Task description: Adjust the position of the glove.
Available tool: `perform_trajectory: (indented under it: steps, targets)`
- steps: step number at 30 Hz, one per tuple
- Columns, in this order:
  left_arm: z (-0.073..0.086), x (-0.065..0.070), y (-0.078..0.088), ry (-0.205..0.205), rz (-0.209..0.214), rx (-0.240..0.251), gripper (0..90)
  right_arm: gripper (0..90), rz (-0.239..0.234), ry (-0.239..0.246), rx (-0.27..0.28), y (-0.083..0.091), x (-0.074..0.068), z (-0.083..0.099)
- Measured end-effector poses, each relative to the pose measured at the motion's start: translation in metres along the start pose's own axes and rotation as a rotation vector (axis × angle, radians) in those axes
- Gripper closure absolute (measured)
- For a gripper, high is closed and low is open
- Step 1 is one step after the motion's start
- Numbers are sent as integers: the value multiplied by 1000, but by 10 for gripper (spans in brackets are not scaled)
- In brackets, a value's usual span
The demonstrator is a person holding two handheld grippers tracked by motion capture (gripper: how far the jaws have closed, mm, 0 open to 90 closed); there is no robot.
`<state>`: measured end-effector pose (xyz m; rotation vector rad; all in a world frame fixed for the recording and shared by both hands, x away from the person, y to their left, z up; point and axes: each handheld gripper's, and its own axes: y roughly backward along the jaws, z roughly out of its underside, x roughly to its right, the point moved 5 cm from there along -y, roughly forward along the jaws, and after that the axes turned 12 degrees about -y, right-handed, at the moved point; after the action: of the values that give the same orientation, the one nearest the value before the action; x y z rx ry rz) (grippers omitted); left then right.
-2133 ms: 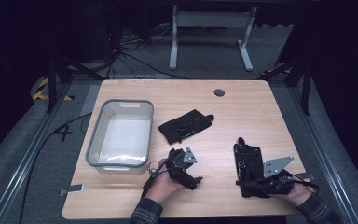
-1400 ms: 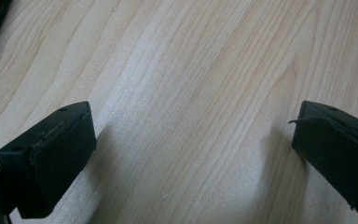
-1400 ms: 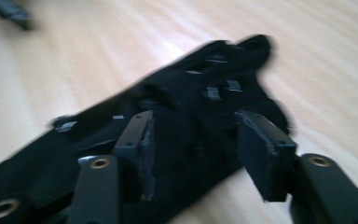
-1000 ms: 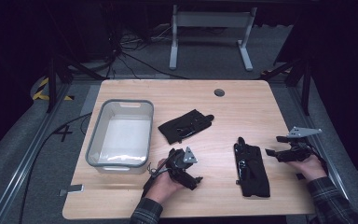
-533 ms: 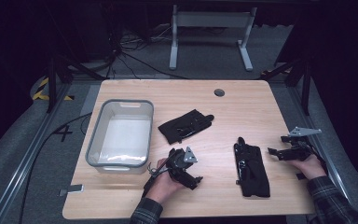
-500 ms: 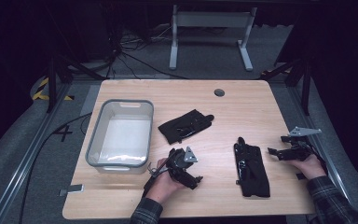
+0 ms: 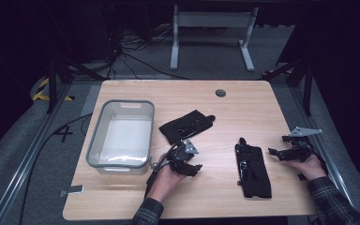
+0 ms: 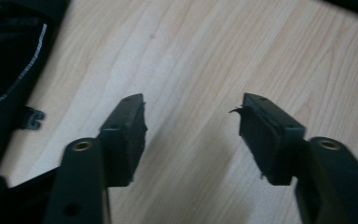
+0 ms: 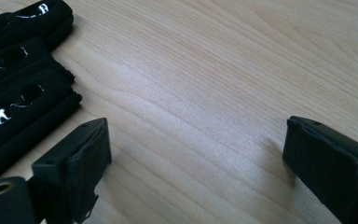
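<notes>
A long black fabric glove [image 7: 252, 169] with glossy patches lies flat on the counter [image 7: 262, 110], just left of the right tool [image 7: 273, 152], whose jaws gape empty.

The left tool [image 7: 193, 169], jaws just narrowing, holds nothing.

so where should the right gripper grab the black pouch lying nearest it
Probably the long right edge of the black pouch, coming in from its right, where the right gripper already waits with jaws open over bare table. The pouch lies flat and long, so a low pinch on that thin edge seems easiest.

Bare wooden tabletop [image 7: 272, 117] lies open between the flat black fabric glove [image 7: 187, 125] and long black folded strap [image 7: 252, 169]; grey plastic bin [image 7: 93, 149] blocks the left.
</notes>
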<state>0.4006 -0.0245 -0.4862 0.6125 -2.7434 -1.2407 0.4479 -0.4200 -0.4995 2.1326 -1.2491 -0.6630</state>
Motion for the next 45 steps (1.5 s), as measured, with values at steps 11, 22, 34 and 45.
perform_trajectory:
  steps: [11,22,34,45]
  targets:
    - [-23,-27,6,56,-29,-3,897,77,0,-5,4,0,1,0]
    - [-47,-61,-10,65,-112,-12,898,77,0,-5,4,0,1,0]
    - [-42,-99,-41,102,-152,-55,898,77,0,-5,4,0,1,0]
    - [-36,-99,-53,109,-130,-83,900,77,0,-5,4,0,1,0]
